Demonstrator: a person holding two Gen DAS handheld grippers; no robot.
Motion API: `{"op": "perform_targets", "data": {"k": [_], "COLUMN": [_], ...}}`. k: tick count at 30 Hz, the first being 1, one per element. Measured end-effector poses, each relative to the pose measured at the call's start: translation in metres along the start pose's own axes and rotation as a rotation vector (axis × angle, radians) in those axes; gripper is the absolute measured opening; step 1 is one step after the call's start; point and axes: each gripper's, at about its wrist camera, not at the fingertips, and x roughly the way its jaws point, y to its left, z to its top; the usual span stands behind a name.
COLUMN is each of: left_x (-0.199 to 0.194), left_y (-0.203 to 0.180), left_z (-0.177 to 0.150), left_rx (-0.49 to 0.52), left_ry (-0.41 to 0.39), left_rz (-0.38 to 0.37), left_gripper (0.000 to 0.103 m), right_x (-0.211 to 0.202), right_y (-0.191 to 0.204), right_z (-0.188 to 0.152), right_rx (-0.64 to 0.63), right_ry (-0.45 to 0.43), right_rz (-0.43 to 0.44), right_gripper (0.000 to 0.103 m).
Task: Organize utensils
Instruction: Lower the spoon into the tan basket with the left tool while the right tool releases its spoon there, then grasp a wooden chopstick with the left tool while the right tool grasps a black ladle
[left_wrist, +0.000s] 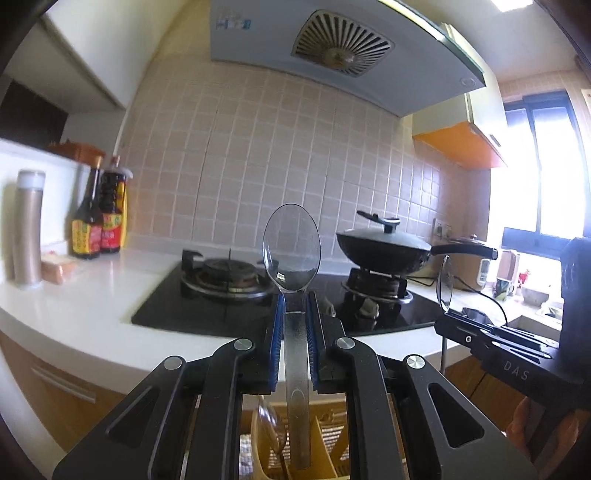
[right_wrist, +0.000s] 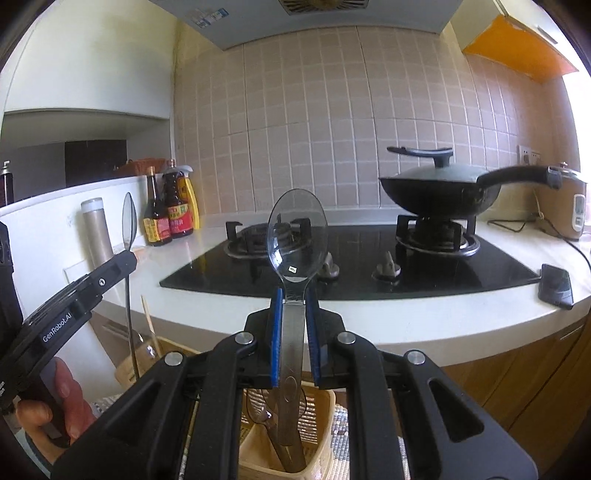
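The white counter (right_wrist: 424, 314) curves round the corner of the kitchen, carrying a black hob (right_wrist: 369, 254) with a lidded wok (right_wrist: 439, 192) on its far burner and sauce bottles (right_wrist: 170, 210) by the tiled wall. Below the counter's edge sits a slatted yellow utensil basket (right_wrist: 321, 410), some cutlery already standing in it.

Each hand-held gripper is nipped narrow on a clear plastic spoon. The left hand-held gripper (left_wrist: 295, 306) holds its spoon (left_wrist: 291, 251) by the neck, bowl up, handle hanging down over the basket. The right hand-held gripper (right_wrist: 293, 302) holds its own spoon (right_wrist: 297, 236) the same way — the handle tip already looks to reach among the pieces in the basket (left_wrist: 332, 454), though the fisheye makes that hard to be sure of.

I'd judge the step in hand to be dropping both spoons into a compartment. To do it well, keep each handle upright and centred over one slot, clear of the divider and of the spoons already there, lower until the tip is well inside, and only then ease the jaws — smooth plastic could easily slip or tip over.
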Motion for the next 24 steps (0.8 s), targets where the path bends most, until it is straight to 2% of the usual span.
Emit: {"op": "perform_targets", "data": {"k": [7,9,10,11,12,13,16,24], "left_x": [0.000,-0.003,-0.005,-0.006,-0.011,-0.014,-0.027,-0.080], "left_y": [0.000,0.000,0.002,0.002,0.004,0.006,0.008,-0.005], "left_z": [-0.012,-0.014,-0.014,-0.015,-0.015,-0.015,-0.012,0.004], "left_rx": [0.019,0.011,0.000,-0.008,-0.021,-0.026,-0.035,0.022], "left_ry": [0.022,0.039,0.046,0.050,0.054,0.057,0.071,0.062], "left_rz": [0.003,-0.008,-0.011,-0.011,-0.013,-0.014,-0.025,-0.004], "left_gripper": [0.012,0.020,0.029,0.036,0.038,0.041,0.047,0.048], "right_x": [0.000,-0.003,-0.005,-0.007,-0.011,-0.015,-0.027,-0.068], "right_y": [0.001,0.001,0.000,-0.001,-0.003,-0.004,-0.005,-0.007], "right_z": [-0.013,-0.017,-0.018,-0.019,-0.021,-0.022,-0.024,-0.023], "right_rx": [-0.005,-0.003,0.008,0.016,0.028,0.031,0.029,0.059], "right_ry": [0.029,0.043,0.056,0.064,0.070,0.072,0.089,0.115], "right_rz": [0.012,0.024,0.037,0.046,0.047,0.046,0.042,0.043], "right_gripper": [0.011,0.012,0.014,0.020,0.028,0.030,0.031,0.031]}}
